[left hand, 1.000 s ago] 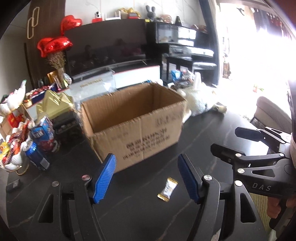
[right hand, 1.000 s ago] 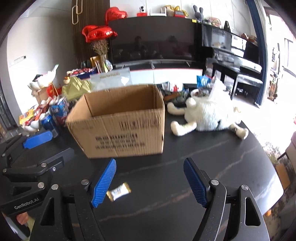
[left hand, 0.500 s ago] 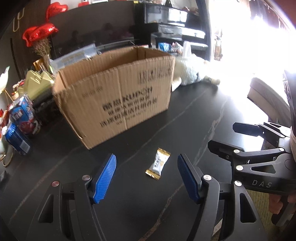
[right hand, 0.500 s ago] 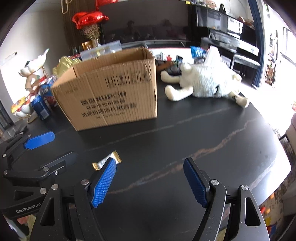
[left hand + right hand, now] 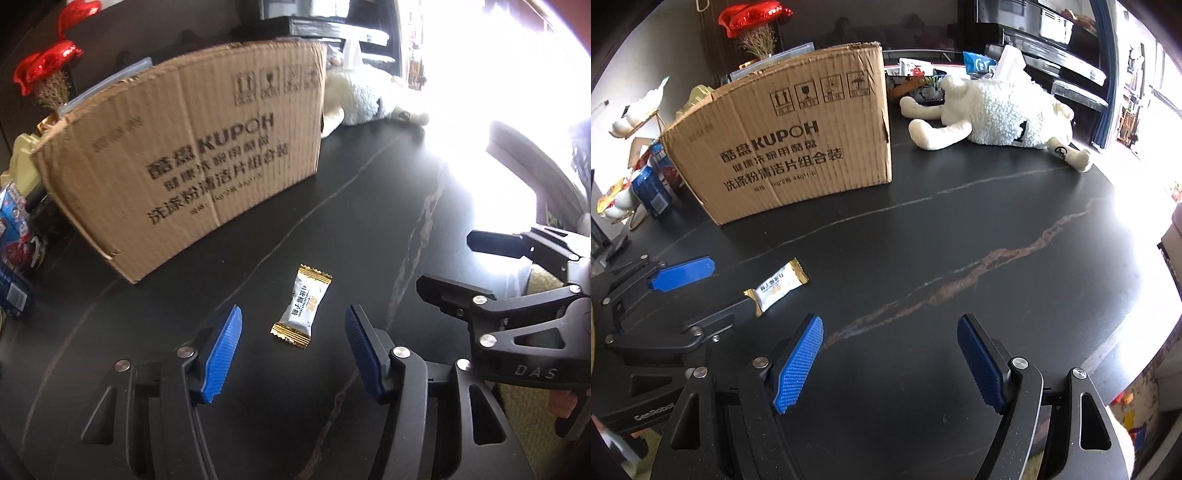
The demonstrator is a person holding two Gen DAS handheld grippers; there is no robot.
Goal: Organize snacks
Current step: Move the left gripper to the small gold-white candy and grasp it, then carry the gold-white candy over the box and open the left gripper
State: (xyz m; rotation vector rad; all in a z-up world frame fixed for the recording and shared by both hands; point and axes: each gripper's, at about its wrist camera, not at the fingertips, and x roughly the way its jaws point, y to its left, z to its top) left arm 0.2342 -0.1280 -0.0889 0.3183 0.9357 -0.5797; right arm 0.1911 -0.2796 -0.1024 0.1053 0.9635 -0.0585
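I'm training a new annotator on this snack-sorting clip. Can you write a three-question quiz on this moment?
1. True or false: the left gripper already clamps the candy packet.
2. What lies on the black table right of the cardboard box? A) a kettle B) a white plush toy C) a laptop
3. What does the right gripper hold?

Key: 1 false: the packet lies flat between closing jaws, untouched. 2 B. 3 nothing; it is open over bare table.

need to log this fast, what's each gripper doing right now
left gripper: open but closing, jaws either side of the snack packet, not touching it.
right gripper: open, nothing between its jaws.
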